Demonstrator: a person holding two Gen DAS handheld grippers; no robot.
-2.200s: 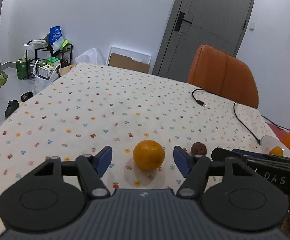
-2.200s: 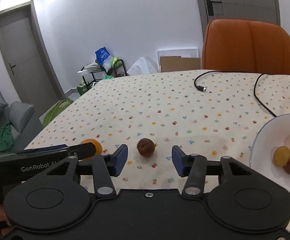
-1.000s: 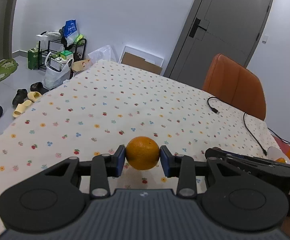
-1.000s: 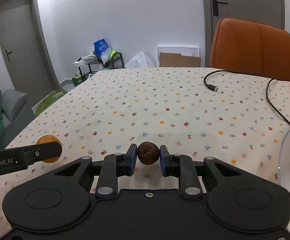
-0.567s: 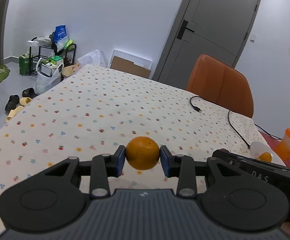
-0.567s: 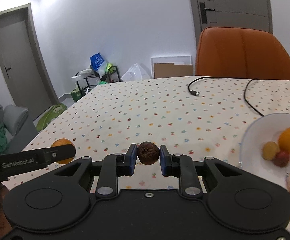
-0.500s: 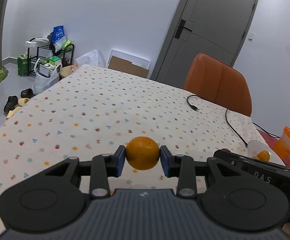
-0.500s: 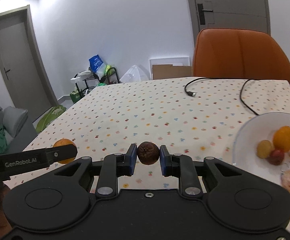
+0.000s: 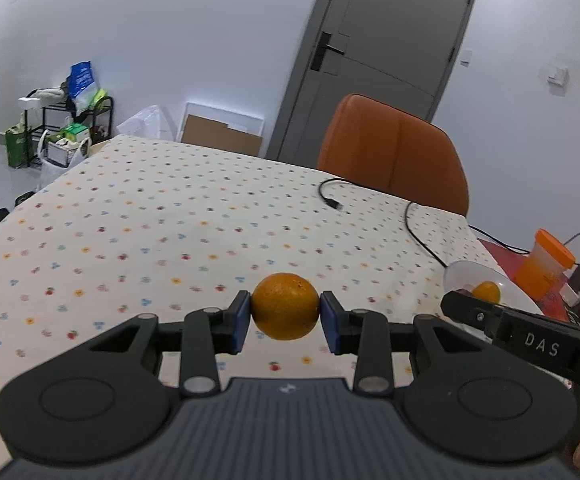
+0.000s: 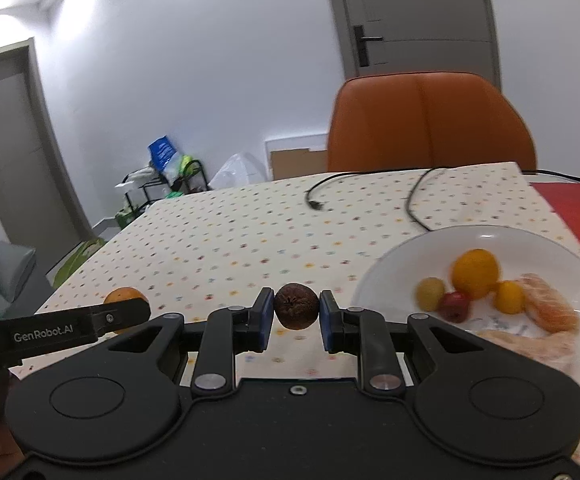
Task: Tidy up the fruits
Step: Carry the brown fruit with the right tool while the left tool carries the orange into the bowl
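Two fruits are held clear above the cloth: a round orange citrus fruit (image 9: 285,306), lower centre, clamped across its middle by the left gripper (image 9: 285,322); a small wrinkled brown fruit (image 10: 296,305), lower centre, pinched by the right gripper (image 10: 295,320). Both look light; the brown one probably bruises easily. The white round plate (image 10: 394,264), lower right, sits near the floral tablecloth's (image 10: 250,232) edge, with free space at its near-left rim.
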